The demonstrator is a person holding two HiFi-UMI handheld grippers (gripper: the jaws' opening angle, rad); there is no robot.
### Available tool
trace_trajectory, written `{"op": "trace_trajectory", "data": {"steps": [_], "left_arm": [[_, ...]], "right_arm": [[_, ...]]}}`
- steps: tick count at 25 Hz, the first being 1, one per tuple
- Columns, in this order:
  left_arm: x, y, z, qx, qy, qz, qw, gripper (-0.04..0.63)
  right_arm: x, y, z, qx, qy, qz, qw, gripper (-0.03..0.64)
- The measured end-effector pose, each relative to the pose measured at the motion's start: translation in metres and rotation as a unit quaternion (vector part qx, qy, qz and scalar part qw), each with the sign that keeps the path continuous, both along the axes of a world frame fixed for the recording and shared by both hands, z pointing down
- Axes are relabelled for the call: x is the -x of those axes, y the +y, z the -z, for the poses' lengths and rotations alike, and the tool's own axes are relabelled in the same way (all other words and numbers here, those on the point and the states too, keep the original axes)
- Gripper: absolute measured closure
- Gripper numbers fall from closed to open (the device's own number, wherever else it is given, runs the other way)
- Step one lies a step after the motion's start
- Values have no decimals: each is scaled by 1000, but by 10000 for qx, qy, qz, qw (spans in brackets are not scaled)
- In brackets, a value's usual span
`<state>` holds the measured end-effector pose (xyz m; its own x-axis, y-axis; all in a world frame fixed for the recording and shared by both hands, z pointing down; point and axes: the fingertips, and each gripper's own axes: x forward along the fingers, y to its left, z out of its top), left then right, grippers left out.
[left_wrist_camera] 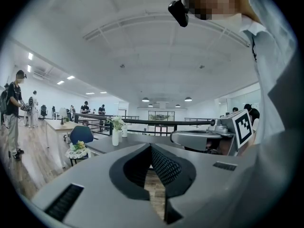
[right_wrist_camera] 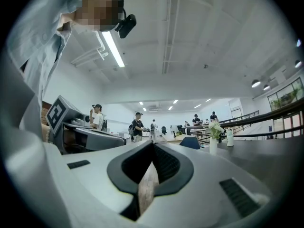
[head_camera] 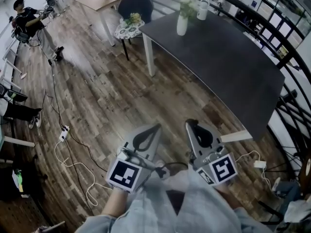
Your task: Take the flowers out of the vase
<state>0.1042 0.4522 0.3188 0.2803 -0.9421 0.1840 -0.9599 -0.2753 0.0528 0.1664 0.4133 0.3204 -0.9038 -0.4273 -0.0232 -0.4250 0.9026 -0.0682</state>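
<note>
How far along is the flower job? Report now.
Nothing done: the flowers stand in the vase at the far end of the table. Nothing in hand: left tongs and right tongs are shut, empty, over the floor. Left: reach, grip, lift them out.

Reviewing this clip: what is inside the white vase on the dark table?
Flowers, pale blooms with green leaves, rise from the neck of the white vase on the dark table. The vase's opaque wall hides the stems and any water.
</note>
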Motion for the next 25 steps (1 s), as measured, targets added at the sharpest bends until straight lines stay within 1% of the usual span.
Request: {"op": "trace_trajectory", "data": {"steps": [4, 14, 21, 25], "left_arm": [[18, -5, -1, -1, -28, 17, 10000, 595], [44, -15, -4, -1, 35, 203, 9998, 595], [65, -38, -6, 12, 91, 417, 9991, 595], [80, -59, -6, 63, 33, 550, 9985, 595]], "right_arm": [[17, -8, 0, -21, -12, -18, 10000, 615], [36, -22, -3, 4, 75, 52, 10000, 615], [59, -51, -8, 46, 59, 250, 9997, 615], [73, -78, -10, 14, 95, 330, 9994, 615]]}}
